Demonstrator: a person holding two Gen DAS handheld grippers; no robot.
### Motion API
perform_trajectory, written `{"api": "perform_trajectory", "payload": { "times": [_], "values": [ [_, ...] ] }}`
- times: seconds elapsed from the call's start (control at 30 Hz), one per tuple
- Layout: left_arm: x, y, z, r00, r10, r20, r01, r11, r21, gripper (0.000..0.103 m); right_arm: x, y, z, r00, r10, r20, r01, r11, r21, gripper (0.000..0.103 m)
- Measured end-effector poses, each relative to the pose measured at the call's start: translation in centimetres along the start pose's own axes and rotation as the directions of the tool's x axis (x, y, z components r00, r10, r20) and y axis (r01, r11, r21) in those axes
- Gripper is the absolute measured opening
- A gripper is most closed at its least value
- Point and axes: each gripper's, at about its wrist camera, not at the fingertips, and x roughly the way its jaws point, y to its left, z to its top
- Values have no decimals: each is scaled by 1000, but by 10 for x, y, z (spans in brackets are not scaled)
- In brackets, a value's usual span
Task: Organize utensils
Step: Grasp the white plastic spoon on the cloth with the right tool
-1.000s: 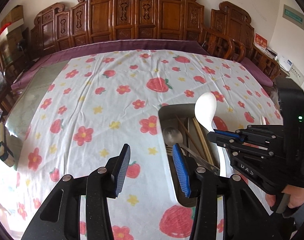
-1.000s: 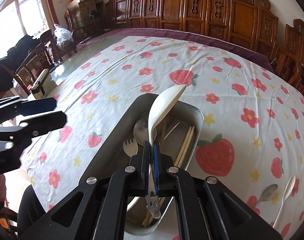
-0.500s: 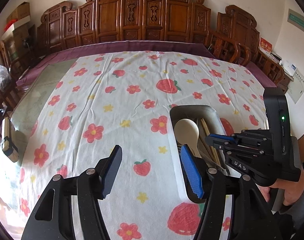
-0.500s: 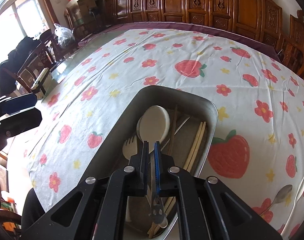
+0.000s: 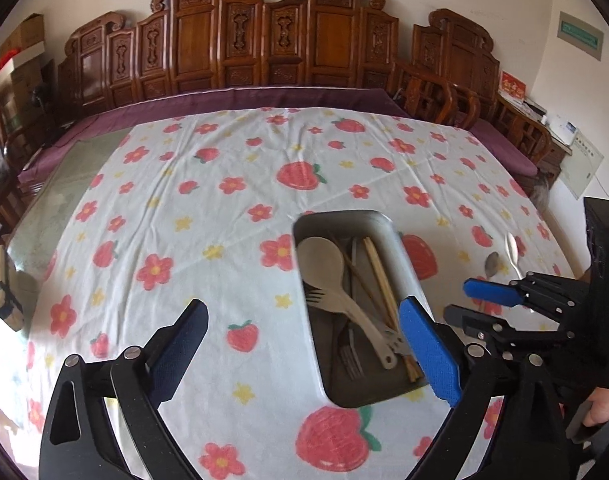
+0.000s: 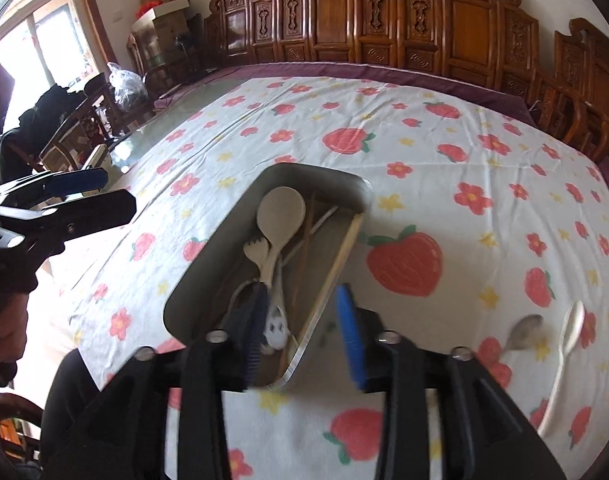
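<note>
Now right gripper [image 6: 304, 336] spread wide and empty above the tray [image 6: 208, 256], left gripper [image 5: 304, 344] likewise.

We find no legible text: the green rectangular wall sign [image 5: 579, 35] and red paper notice [image 5: 513, 89], far beyond our right-hand tongs, are too blurred.

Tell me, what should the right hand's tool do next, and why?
Probably swing right toward the metal spoon and long white spoon lying on the strawberry tablecloth: the right gripper is open and empty, and the beige rice paddle already lies in the grey metal tray.
</note>
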Motion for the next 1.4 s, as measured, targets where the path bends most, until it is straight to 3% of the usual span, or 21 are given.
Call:
{"api": "perform_trajectory", "payload": {
  "times": [0.17, 0.47, 0.7, 0.83, 1.07, 1.3, 1.4],
  "values": [
    [7, -24, -3, 999, -37, -18, 38, 999, 36, 95, -23, -28, -26, 999, -53, -1, 53, 998, 29, 61],
    [25, -79, -10, 992, -93, -81, 104, 985, 139, 95, -48, -104, -69, 986, -163, -23, 164, 976, 143, 62],
    [41, -116, -13, 982, -128, -140, 152, 972, 179, 95, -41, -161, -83, 970, -232, -78, 243, 954, 175, 62],
    [48, -138, -12, 976, -147, -161, 179, 962, 207, 95, -21, -192, -82, 959, -248, -136, 270, 946, 182, 49],
    [54, -167, -10, 972, -147, -182, 195, 938, 285, 95, 11, -220, -76, 943, -258, -211, 301, 932, 204, 38],
    [68, -188, -2, 966, -146, -215, 211, 924, 318, 95, 18, -225, -73, 937, -270, -223, 310, 935, 170, 35],
    [77, -197, 1, 965, -143, -219, 211, 921, 328, 95, 13, -229, -77, 934, -272, -234, 317, 930, 185, 23]
  ]
}}
